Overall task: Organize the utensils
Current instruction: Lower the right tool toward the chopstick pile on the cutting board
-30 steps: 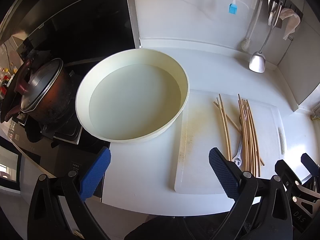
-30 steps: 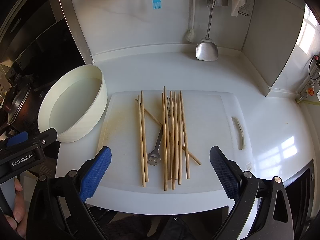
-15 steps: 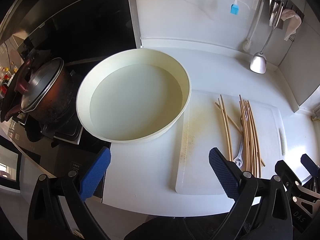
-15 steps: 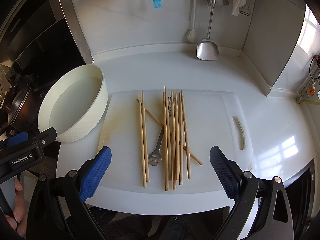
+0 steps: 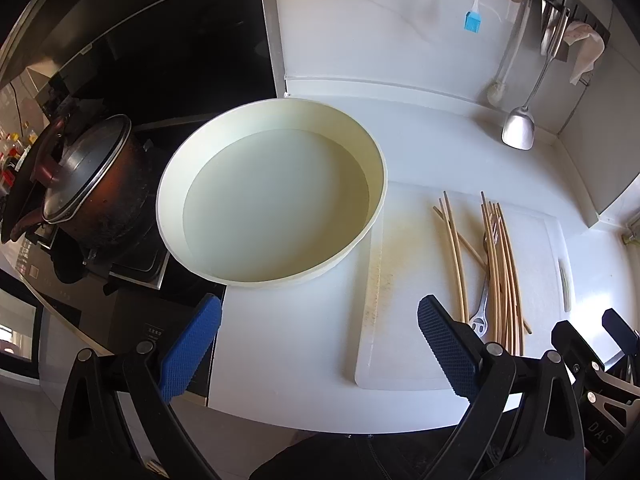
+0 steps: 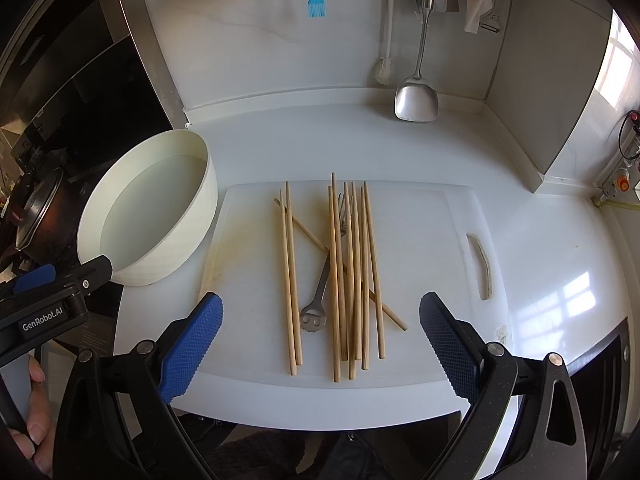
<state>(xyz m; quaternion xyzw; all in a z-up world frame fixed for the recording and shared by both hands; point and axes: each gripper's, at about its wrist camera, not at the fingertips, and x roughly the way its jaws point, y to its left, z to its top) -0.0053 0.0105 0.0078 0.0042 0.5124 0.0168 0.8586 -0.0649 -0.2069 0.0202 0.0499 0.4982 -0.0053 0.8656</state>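
Several wooden chopsticks (image 6: 352,276) lie lengthwise on a white cutting board (image 6: 424,240), with a metal fork (image 6: 320,300) among them. My right gripper (image 6: 320,344) is open and empty, hovering over the board's near edge just short of the chopstick ends. My left gripper (image 5: 316,348) is open and empty above the counter, in front of a round white basin (image 5: 372,184). In the left wrist view the chopsticks (image 5: 500,264) and fork (image 5: 480,316) lie to its right on the board (image 5: 400,320).
The basin (image 6: 204,216) holds shallow water and touches the board's left side. A dark lidded pot (image 5: 84,184) sits on the stove at left. A metal spatula (image 6: 416,96), a blue brush (image 6: 316,4) and a white brush hang on the back wall.
Both views have shifted very slightly; the chopsticks sit a touch lower in the right wrist view. Nothing was gripped or moved.
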